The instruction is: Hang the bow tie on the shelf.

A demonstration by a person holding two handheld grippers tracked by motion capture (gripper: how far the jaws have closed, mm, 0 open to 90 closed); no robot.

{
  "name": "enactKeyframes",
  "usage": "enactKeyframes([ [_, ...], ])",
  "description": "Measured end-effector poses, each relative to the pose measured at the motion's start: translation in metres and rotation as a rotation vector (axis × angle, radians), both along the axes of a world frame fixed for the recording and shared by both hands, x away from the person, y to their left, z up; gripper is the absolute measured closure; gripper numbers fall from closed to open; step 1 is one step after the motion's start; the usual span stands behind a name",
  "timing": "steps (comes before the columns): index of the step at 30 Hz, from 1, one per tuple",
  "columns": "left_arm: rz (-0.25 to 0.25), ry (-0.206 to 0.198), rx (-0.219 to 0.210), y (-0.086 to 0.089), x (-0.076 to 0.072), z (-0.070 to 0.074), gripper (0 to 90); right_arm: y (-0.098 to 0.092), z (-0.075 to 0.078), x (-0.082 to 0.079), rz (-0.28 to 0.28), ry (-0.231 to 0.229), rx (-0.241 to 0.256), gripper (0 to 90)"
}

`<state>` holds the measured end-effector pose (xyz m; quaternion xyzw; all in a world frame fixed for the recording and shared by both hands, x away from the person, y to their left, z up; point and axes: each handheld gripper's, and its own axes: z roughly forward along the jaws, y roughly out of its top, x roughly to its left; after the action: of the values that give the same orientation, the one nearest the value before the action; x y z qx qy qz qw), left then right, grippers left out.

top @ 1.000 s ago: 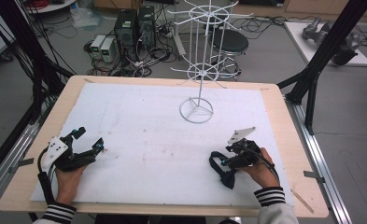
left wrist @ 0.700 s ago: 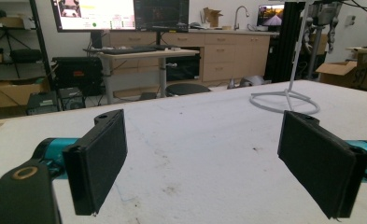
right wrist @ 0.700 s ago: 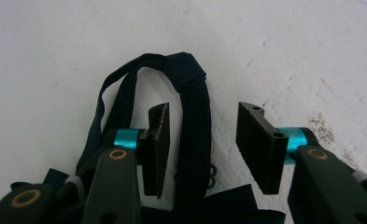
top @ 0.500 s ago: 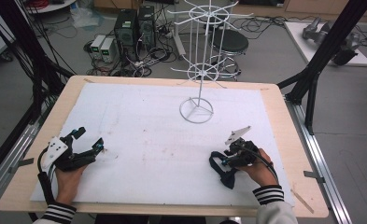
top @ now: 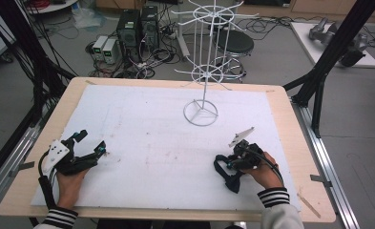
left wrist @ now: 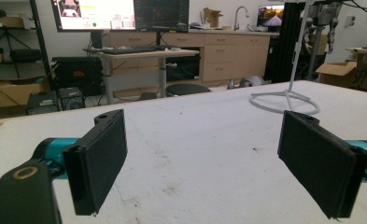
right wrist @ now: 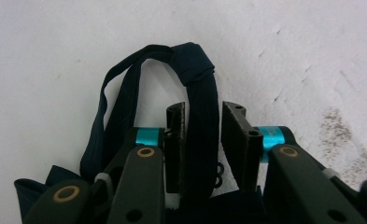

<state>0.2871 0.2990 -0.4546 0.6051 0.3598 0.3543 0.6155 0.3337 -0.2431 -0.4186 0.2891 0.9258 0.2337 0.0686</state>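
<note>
Since a second ago your right gripper [top: 234,164], lower right of the high view, has barely shifted, so the work has not advanced. Its jaws stand narrowly apart around a dark navy fabric strap [right wrist: 190,93], looped and knotted, lying limp on the white worktop [top: 151,124]. Your left gripper [top: 87,153], lower left, holds nothing, jaws wide apart.

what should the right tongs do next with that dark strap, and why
Probably close the right tongs the rest of the way on the dark strap. In the right gripper view the strap runs up between the jaws, against one pad, while a gap remains at the other, so the grip looks unfinished. The left tongs stand wide open over bare table, and the white wire rack stands farther back.
</note>
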Motion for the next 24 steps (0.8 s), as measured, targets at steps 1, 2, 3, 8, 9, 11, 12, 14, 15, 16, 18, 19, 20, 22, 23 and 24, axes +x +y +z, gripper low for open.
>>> enactKeyframes([
  [1,0.0,0.0,0.0,0.0001,0.0,0.0,16.1,0.0004,-0.0003,0.0004,0.001,0.007,-0.004,73.5],
  [2,0.0,0.0,0.001,0.0003,0.0001,0.0,16.1,0.0006,-0.0001,0.0005,0.001,0.012,-0.002,74.8],
  [3,0.0,0.0,-0.001,0.0001,0.0,0.0,16.1,0.0006,-0.0001,0.0005,0.001,0.012,-0.002,74.8],
  [8,0.0,0.0,-0.001,0.0004,0.0001,-0.0001,16.1,0.0023,0.0006,0.0005,0.005,0.018,-0.005,80.3],
  [9,0.0,0.0,-0.008,0.0003,0.0002,-0.0001,16.1,0.0026,0.0009,0.0001,-0.009,0.025,-0.002,83.2],
  [11,0.0,0.0,0.0,0.0003,0.0,0.0,16.1,0.0021,0.003,-0.0003,-0.006,0.023,0.007,87.9],
  [12,0.0,0.0,0.0,0.0003,0.0,0.0,16.0,0.0021,0.003,-0.0003,-0.006,0.023,0.007,87.9],
  [14,0.0,0.0,-0.001,0.0004,0.0,0.0,16.1,0.0027,0.0031,-0.0007,-0.001,0.021,0.004,88.3],
  [15,-0.001,0.001,-0.002,0.0004,0.0,-0.0001,16.1,0.003,0.0033,-0.0009,0.001,0.02,0.004,88.6],
  [16,0.0,0.0,-0.001,0.0004,0.0,0.0,16.1,0.0033,0.0035,-0.0011,0.002,0.02,0.001,88.7],
  [18,0.0,0.0,0.0,0.0003,0.0,-0.0001,16.1,0.0034,0.0038,-0.0013,0.007,0.016,-0.001,88.8],
  [19,0.0,0.0,0.0,0.0004,0.0,0.0,16.1,0.0035,0.0041,-0.0015,0.007,0.016,0.001,88.9],
  [20,0.0,0.0,-0.002,0.0003,0.0001,-0.0001,16.1,0.0036,0.0047,-0.002,0.008,0.018,0.006,88.9],
  [22,0.0,0.0,-0.001,0.0004,0.0,0.0,16.0,0.0028,0.0063,-0.0022,0.01,0.007,0.024,88.9],
  [23,0.0,0.0,0.0,0.0003,0.0,-0.0001,16.0,0.0026,0.0069,-0.0025,0.006,0.007,0.032,88.9],
  [24,0.0,0.0,0.0,0.0004,0.0,0.0,16.1,0.0025,0.0077,-0.0028,0.002,0.001,0.036,88.9],
])
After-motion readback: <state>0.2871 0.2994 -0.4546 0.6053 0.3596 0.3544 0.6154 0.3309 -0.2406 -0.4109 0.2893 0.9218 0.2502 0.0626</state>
